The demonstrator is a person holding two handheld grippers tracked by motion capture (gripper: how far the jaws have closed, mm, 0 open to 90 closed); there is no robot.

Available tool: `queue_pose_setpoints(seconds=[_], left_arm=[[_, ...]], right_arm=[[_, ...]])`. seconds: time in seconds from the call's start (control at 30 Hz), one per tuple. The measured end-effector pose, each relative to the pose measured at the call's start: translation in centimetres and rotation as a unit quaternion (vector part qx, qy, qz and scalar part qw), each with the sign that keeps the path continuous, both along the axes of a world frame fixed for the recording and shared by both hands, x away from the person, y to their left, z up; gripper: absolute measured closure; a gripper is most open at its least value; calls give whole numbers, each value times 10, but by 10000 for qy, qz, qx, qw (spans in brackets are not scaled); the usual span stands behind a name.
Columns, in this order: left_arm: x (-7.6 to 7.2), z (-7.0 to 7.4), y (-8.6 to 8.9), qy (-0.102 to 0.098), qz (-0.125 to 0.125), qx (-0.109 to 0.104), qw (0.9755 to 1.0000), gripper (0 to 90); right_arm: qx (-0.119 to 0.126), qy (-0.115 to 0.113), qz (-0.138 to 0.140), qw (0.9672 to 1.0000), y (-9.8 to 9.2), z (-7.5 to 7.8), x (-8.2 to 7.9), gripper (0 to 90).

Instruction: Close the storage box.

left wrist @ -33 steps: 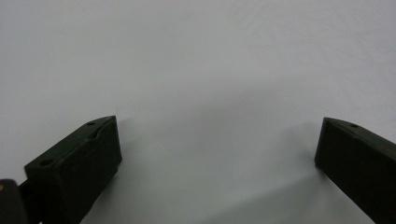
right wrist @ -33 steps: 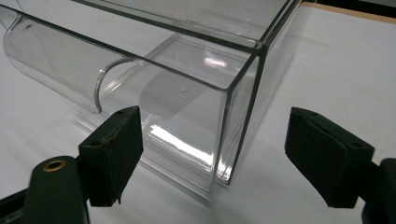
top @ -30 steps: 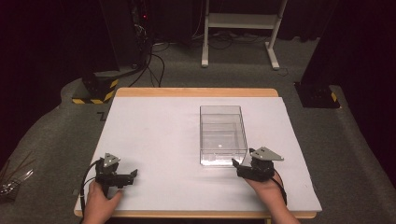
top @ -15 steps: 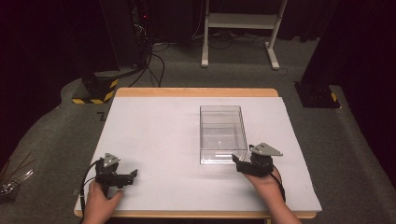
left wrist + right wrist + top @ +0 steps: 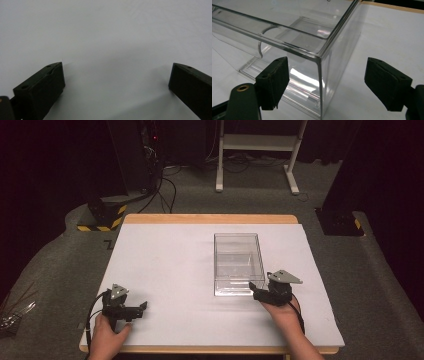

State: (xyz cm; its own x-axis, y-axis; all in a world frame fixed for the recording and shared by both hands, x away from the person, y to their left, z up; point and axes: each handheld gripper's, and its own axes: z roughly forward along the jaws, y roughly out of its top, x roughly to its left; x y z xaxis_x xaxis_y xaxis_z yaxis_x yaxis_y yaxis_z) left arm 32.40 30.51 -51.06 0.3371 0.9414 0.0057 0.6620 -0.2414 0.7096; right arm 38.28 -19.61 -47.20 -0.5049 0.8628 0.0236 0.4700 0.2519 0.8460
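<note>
1. Near the front-left corner of the white-topped table point(image 5: 165, 270), the left gripper point(image 5: 137, 309) is resting low over bare surface, its jaws standing wide apart with nothing between them; the left gripper view is showing both black pads point(image 5: 47, 82) spread over plain white.
2. Moving rightward, the clear rectangular plastic box point(image 5: 238, 262) is standing upright and open-topped on the right half of the table, its long sides running from the front edge toward the back edge, and it looks empty.
3. Just beside the box's front-right corner, the right gripper point(image 5: 256, 291) is pointing at the box, jaws spread. In the right gripper view the box's vertical corner edge point(image 5: 320, 82) is sitting between the two pads, neither visibly touching it yet.
4. Judging by this, the approach to the box is under way, with the grasp not yet made.
5. The next move is probably calling for easing forward so one pad is passing inside the wall, then closing gently, since smooth thin plastic may be slipping or tipping.
</note>
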Motion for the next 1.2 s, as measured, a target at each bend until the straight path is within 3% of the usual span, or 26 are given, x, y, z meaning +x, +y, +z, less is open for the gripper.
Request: queue_pose_setpoints(seconds=[0.7, 1.2], left_arm=[[0, 0, 0, -1, 0, -1, 10000, 6], [0, 0, 0, -1, 0, 1, 10000, 6]], right_arm=[[-9, 72, -24, 10000, -1, -1, 3, 223], [-11, 35, 6, 10000, -8, 2, -11, 254]])
